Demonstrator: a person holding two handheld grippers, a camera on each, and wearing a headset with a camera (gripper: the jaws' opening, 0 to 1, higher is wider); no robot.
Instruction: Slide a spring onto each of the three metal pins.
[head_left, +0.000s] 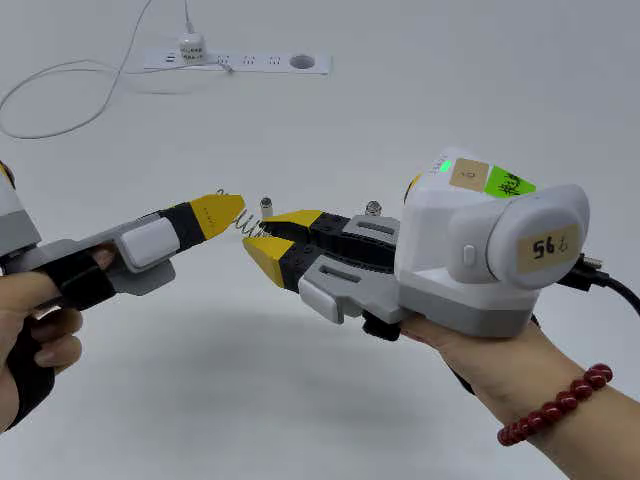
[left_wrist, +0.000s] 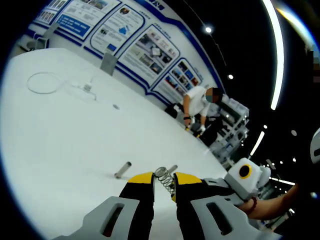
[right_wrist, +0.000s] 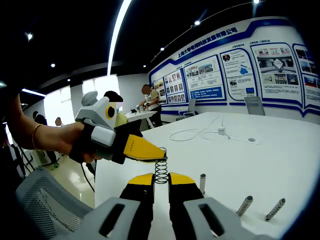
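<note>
A small steel spring (head_left: 246, 226) hangs in the air between my two grippers. My left gripper (head_left: 226, 207) comes in from the left, shut on the spring's upper end (left_wrist: 164, 179). My right gripper (head_left: 258, 234) meets it from the right, its jaws closed on the lower end (right_wrist: 161, 171). The left gripper's yellow tip (right_wrist: 143, 149) reaches in from the left of the right gripper view. Behind the tips a bare metal pin (head_left: 266, 207) (right_wrist: 202, 183) stands on the white table. Two more pins (right_wrist: 245, 205) (right_wrist: 275, 208) look wrapped in coils; one pin (head_left: 373, 208) peeks over the right gripper.
A white power strip (head_left: 240, 61) with a plug and a looping cable (head_left: 60, 95) lies at the table's far edge. In the left gripper view a person (left_wrist: 197, 107) bends over a bench in the background; in the right gripper view more people (right_wrist: 150, 102) stand beyond the table.
</note>
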